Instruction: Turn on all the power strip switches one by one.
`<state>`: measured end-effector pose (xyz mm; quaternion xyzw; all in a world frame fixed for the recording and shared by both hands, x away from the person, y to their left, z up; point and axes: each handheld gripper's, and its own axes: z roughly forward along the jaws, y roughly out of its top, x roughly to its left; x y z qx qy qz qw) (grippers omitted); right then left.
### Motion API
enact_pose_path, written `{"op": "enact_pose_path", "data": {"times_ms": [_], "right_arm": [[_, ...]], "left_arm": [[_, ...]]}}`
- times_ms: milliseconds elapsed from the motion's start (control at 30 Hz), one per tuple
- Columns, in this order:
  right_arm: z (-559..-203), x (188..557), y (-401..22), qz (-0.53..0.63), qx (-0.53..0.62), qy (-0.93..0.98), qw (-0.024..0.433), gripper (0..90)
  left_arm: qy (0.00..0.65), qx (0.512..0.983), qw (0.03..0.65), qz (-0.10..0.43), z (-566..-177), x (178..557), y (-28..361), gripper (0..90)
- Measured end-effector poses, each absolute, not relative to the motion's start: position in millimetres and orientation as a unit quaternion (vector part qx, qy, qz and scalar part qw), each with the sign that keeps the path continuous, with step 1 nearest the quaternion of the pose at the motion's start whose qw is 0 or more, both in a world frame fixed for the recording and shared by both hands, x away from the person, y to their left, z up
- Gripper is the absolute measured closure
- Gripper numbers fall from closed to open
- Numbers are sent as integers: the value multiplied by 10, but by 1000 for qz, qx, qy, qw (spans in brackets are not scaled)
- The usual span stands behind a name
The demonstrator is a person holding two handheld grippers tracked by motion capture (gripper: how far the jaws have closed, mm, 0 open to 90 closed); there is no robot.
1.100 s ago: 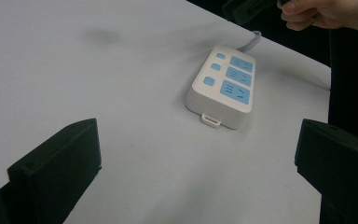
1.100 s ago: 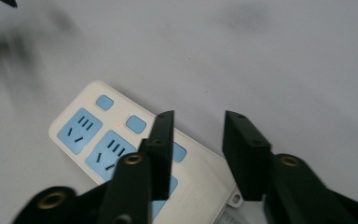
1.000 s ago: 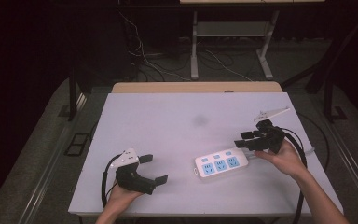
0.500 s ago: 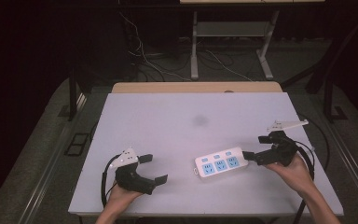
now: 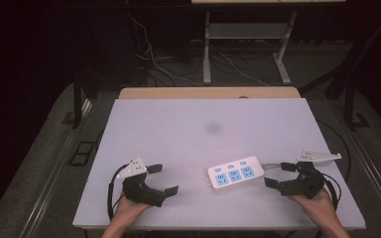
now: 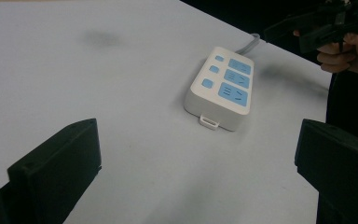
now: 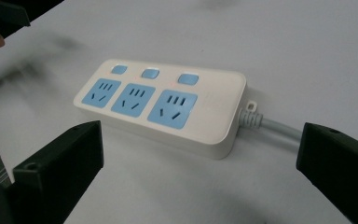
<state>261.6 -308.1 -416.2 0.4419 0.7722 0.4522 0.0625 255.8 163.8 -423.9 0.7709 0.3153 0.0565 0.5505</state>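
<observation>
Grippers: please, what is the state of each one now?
Left gripper: open, holding nothing.
Right gripper: jaws just opened wide, holding nothing, facing the cable end of the white plastic power strip with blue sockets.

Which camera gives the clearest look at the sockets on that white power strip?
The right gripper view: the power strip lies close, with all three blue sockets and their buttons plain. The left gripper view shows it farther off, end-on. The high view shows it small, its slots too tiny to read.
</observation>
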Motion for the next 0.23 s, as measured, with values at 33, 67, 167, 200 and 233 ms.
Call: {"op": "enact_pose_path", "data": {"times_ms": [33,67,167,200,233], "right_arm": [[-4167,2594,-3082,453,441,772,64,4],[-4173,2575,-3083,453,442,772,63,4],[-4198,2527,-3091,457,443,769,66,4],[-4206,2517,-3096,458,443,768,67,5],[-4210,2508,-3100,459,443,767,66,4]], "left_arm": [[315,771,550,56,-4238,2559,1639,0],[315,771,550,57,-4238,2558,1639,0],[315,771,550,57,-4237,2558,1639,0],[315,771,550,57,-4237,2559,1639,0],[315,771,550,57,-4237,2560,1639,0]]}}
